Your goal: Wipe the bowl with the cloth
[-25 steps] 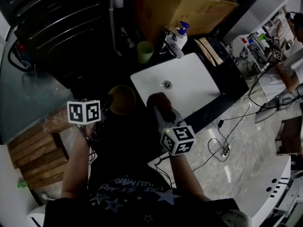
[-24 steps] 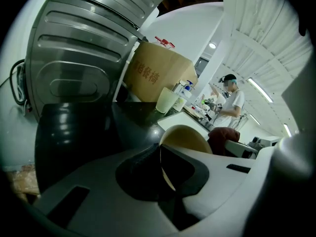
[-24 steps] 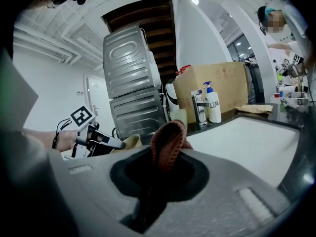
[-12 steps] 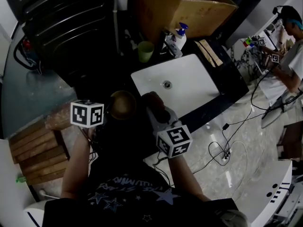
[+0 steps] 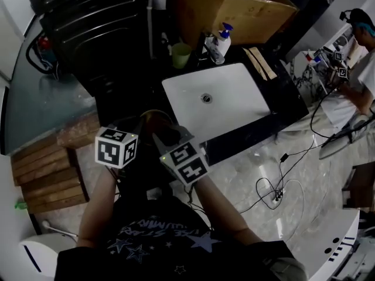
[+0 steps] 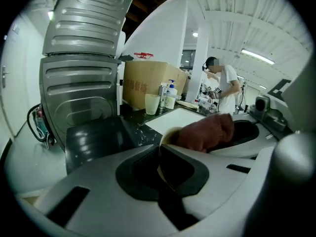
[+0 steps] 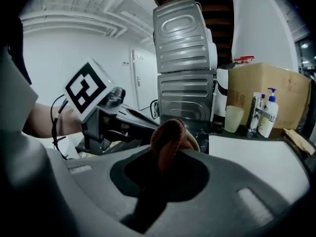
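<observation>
The bowl's [image 6: 166,136] rim stands between the left gripper's [image 6: 160,151] fingers. The cloth [image 7: 168,132] sits pinched between the right gripper's [image 7: 165,163] fingers and rests in the bowl, just right of the left fingers. Ahead of both pairs of fingers lies the sink [image 5: 234,113]. Behind it stand a cup [image 5: 180,55], a faucet [image 5: 212,48] and a pump bottle [image 5: 222,40], with a cardboard box [image 5: 234,10] behind them. A ribbed metal appliance [image 6: 79,83] rises ahead and left of the left fingers.

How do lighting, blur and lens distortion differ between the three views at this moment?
Head view: dim around the bowl, while the white sink is bright. Left gripper view: strong fisheye bending, black corners, bowl rim near the lens soft. Right gripper view: same fisheye curve; the cloth close to the lens is blurred.
</observation>
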`<state>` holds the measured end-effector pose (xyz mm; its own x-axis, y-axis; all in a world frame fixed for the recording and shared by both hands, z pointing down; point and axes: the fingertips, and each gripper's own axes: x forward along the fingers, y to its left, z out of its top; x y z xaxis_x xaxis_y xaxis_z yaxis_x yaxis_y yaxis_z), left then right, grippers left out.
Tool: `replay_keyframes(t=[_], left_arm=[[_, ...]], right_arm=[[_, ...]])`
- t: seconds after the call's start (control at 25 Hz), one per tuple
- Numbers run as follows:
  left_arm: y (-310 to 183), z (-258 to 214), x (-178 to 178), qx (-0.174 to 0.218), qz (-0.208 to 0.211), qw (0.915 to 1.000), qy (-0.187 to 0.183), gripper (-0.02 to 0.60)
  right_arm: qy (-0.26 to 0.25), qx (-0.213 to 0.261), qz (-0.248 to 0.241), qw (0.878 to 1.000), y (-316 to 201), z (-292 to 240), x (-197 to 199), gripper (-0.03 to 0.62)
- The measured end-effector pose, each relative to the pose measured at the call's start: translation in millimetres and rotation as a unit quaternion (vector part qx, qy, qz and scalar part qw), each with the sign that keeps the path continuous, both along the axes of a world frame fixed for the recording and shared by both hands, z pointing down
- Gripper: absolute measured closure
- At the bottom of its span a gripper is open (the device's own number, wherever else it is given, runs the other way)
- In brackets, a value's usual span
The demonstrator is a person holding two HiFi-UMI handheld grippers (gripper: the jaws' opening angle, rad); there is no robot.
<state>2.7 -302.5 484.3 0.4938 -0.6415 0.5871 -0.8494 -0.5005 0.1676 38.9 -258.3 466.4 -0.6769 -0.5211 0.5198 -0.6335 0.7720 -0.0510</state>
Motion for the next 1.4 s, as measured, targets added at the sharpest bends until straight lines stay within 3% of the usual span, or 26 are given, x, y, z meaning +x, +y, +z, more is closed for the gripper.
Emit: replay_keyframes(t=[0.2, 0.4, 0.6, 0.76, 0.96, 1.08, 1.2, 1.32, 1.4], left_arm=[[25.2, 0.7, 3.2, -0.011, 0.006, 0.9998, 0.015, 0.56], [33.2, -7.7, -13.3, -0.005, 0.004, 0.9993, 0.036, 0.56], [32.5, -21.6, -33.6, 0.013, 0.012, 0.9986, 0.051, 0.56], [34.3, -29.6, -50.3, 0.033, 0.027, 0.9977, 0.053, 0.558], [36.9, -38.0, -56.6, 0.055, 0.057, 0.9956, 0.051, 0.558], [39.8, -43.5, -54.7, 0.071, 0.075, 0.9937, 0.044, 0.558], [42.4, -47.0, -56.4, 0.084, 0.084, 0.9924, 0.031, 0.558], [45.0, -46.3, -57.9, 0.087, 0.089, 0.992, 0.023, 0.558], [47.9, -44.3, -58.6, 0.085, 0.091, 0.992, 0.021, 0.557]], right_arm=[[0.031, 0.018, -0.012, 0.999, 2.7, 5.9, -14.4, 0.54], [0.078, 0.051, 0.01, 0.996, -3.8, 4.1, -24.4, 0.54], [0.166, 0.086, 0.04, 0.981, -9.0, -1.1, -31.5, 0.54], [0.247, 0.105, 0.032, 0.963, -3.1, 4.0, -45.3, 0.54], [0.293, 0.103, 0.036, 0.95, 3.7, 5.0, -54.3, 0.54], [0.297, 0.095, 0.044, 0.949, 7.7, 5.8, -55.5, 0.54], [0.269, 0.061, 0.043, 0.96, 15.0, 8.6, -62.0, 0.542], [0.176, -0.009, 0.043, 0.983, 24.2, 15.7, -69.8, 0.542], [0.099, -0.062, 0.048, 0.992, 29.9, 21.9, -73.9, 0.542]])
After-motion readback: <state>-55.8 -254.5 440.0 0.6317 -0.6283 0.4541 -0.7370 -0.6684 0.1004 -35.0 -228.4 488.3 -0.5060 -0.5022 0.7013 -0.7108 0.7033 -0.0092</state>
